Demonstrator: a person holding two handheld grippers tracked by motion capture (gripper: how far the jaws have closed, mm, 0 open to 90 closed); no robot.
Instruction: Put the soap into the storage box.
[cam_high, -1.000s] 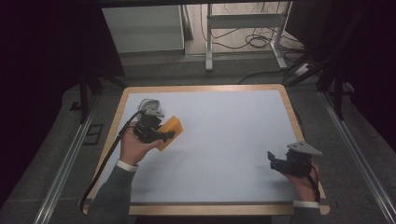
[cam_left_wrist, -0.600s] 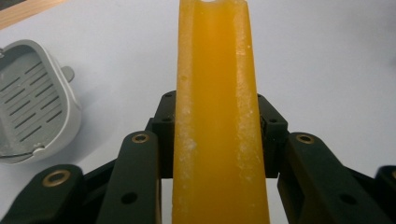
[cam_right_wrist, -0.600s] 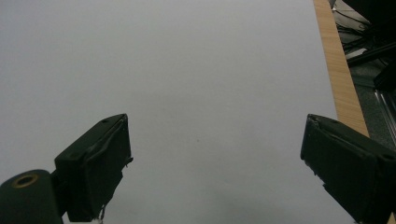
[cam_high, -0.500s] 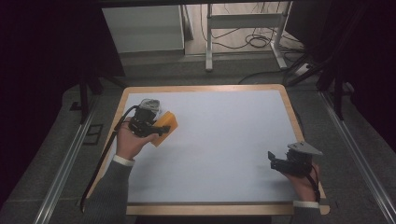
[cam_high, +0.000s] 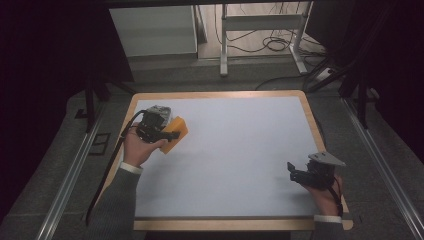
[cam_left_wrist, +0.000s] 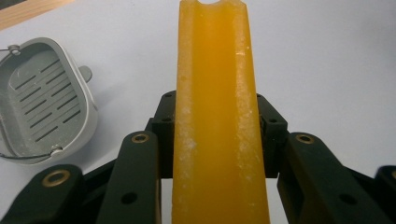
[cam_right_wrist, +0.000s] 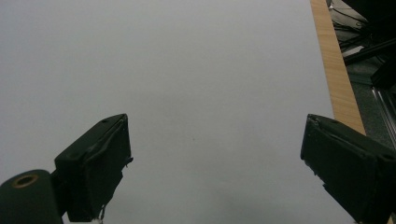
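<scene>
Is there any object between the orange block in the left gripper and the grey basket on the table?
Nothing visible. In the left gripper view, bare white table lies between the orange block, clamped in the left gripper, and the grey slotted basket.

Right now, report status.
Left gripper shut on orange sponge. Right gripper open, empty, over white table. Grey slotted basket beside left gripper.
</scene>
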